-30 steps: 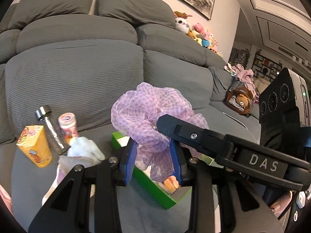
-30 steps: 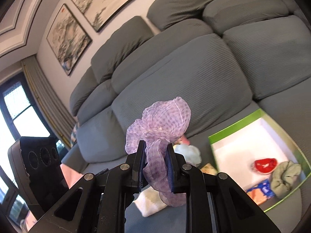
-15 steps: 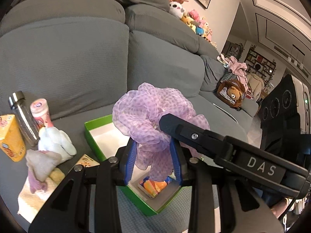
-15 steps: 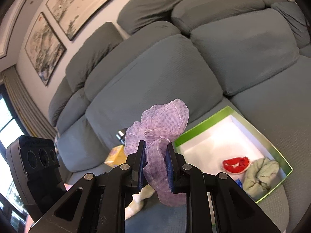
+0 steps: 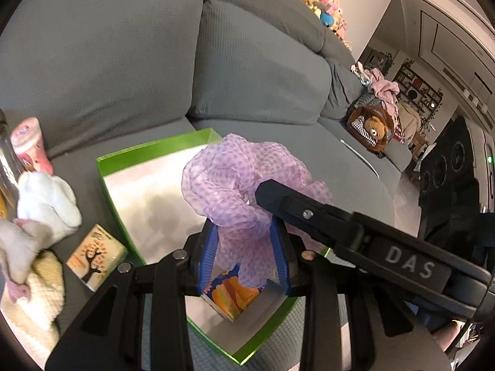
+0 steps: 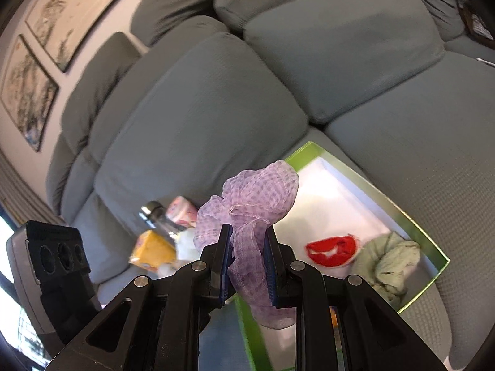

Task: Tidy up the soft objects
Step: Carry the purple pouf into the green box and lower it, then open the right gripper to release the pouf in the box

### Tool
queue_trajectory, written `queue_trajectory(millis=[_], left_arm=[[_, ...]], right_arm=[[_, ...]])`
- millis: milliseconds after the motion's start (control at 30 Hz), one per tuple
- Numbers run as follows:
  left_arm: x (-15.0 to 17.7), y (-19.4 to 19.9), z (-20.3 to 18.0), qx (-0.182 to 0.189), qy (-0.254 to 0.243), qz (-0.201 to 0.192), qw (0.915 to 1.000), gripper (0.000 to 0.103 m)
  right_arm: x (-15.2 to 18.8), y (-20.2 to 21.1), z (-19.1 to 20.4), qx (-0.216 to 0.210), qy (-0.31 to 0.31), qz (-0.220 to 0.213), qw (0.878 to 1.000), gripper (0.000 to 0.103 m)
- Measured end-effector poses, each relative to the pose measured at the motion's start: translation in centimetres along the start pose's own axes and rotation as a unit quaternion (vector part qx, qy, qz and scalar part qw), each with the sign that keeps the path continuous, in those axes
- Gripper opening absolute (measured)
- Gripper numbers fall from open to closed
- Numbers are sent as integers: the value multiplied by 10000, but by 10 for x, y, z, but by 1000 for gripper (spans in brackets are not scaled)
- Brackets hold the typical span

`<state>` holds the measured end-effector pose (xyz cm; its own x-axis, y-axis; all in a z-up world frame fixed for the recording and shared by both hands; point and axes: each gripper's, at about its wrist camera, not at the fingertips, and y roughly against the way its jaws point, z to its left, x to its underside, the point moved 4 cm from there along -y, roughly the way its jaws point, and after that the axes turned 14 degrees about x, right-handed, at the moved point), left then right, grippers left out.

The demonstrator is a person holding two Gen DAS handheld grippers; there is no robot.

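Observation:
A sheer purple checked cloth (image 5: 235, 182) is bunched between both grippers. My left gripper (image 5: 244, 235) is shut on its lower part, blue pads pressing each side. One of my right gripper's fingers (image 5: 304, 213) crosses in from the right and reaches into the same bunch. In the right wrist view my right gripper (image 6: 248, 242) is shut on the cloth (image 6: 256, 191), whose tail hangs below the pads. The cloth hangs over an open green box (image 5: 154, 150) with a white inside, resting on the grey sofa seat. The box (image 6: 411, 225) holds a red item (image 6: 329, 247), a pale green cloth (image 6: 386, 262) and an orange packet (image 5: 235, 296).
Left of the box lie a white soft toy (image 5: 46, 198), a pink bottle (image 5: 29, 145), a small printed carton (image 5: 96, 256) and a cream knit (image 5: 34, 290). A yellow carton (image 6: 153, 249) and a glass bottle (image 6: 157, 219) stand there too. A teddy bear (image 5: 376, 126) sits far right.
Both grippers have come down and forward with the purple cloth still held. The green box has come closer and now lies right under the cloth.

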<state>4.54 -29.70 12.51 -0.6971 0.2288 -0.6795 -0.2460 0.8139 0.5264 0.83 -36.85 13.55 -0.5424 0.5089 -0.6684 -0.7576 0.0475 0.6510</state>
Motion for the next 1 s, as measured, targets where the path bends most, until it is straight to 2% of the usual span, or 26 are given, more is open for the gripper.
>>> queue_trajectory(millis=[33, 167, 333, 1000], left_arm=[[1, -4, 2, -16, 47, 45, 10000, 30], [5, -15, 15, -8, 307, 201, 9993, 31], [8, -23, 21, -64, 390, 359, 9986, 31], [10, -33, 25, -235, 415, 487, 9977, 33]], right_arm=[[1, -7, -3, 119, -23, 93, 9999, 22], [3, -27, -13, 100, -179, 394, 9990, 22], [6, -40, -19, 349, -204, 576, 9975, 22], [7, -49, -45, 974, -447, 667, 9920, 22]])
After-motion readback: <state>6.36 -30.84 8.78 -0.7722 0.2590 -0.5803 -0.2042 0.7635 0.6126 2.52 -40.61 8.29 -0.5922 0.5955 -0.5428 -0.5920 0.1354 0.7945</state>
